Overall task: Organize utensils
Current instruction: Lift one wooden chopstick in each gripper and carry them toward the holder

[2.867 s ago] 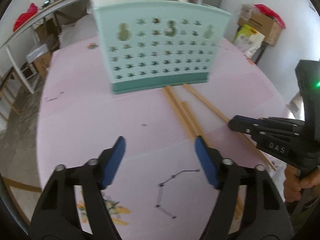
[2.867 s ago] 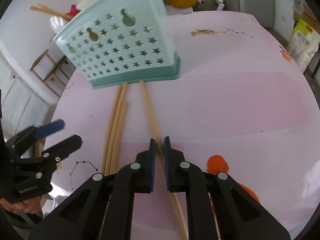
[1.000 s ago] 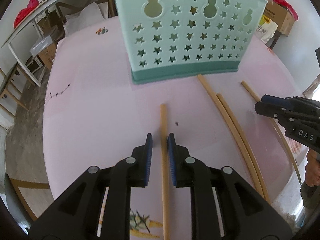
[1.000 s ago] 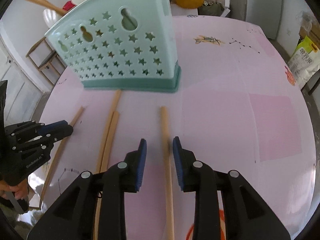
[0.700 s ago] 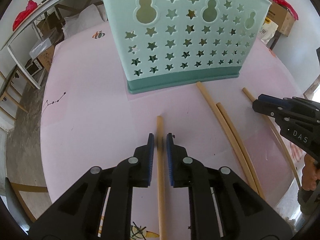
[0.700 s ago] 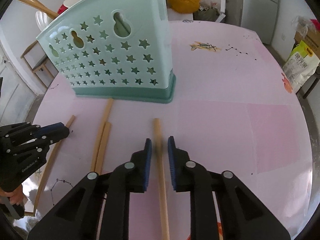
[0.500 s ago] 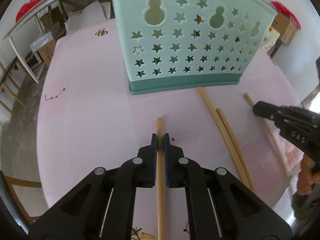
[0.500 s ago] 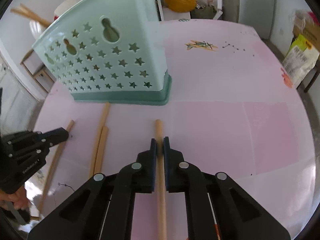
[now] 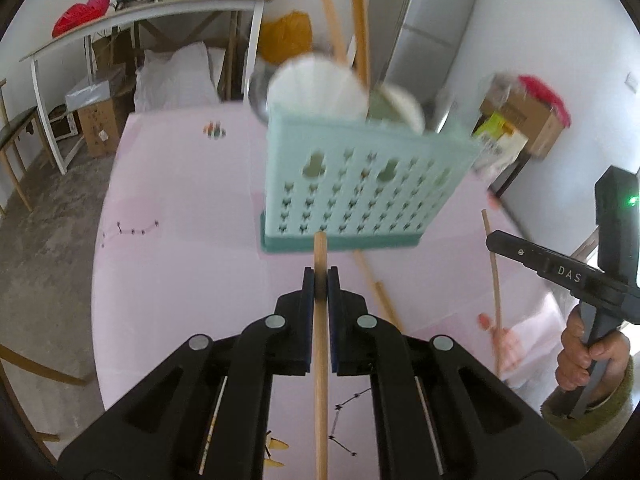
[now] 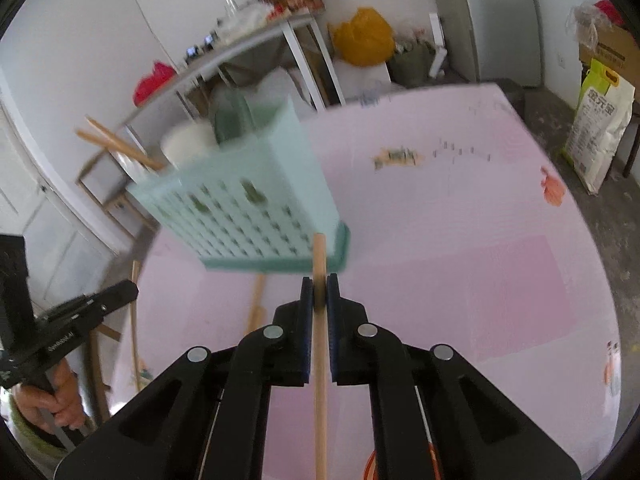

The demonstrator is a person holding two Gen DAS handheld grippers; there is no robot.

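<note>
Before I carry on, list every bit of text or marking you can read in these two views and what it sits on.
"DAS" on the side of the right gripper, seen in the left wrist view.
Pale lettering on the side of the left gripper, seen in the right wrist view: too blurred to read.
Large characters on the sack on the floor: too blurred to read.
Print on the cardboard box: too small to read.

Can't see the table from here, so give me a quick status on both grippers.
Left gripper shut on a chopstick. Right gripper shut on another chopstick. Green basket ahead. Two loose chopsticks on the table.
</note>
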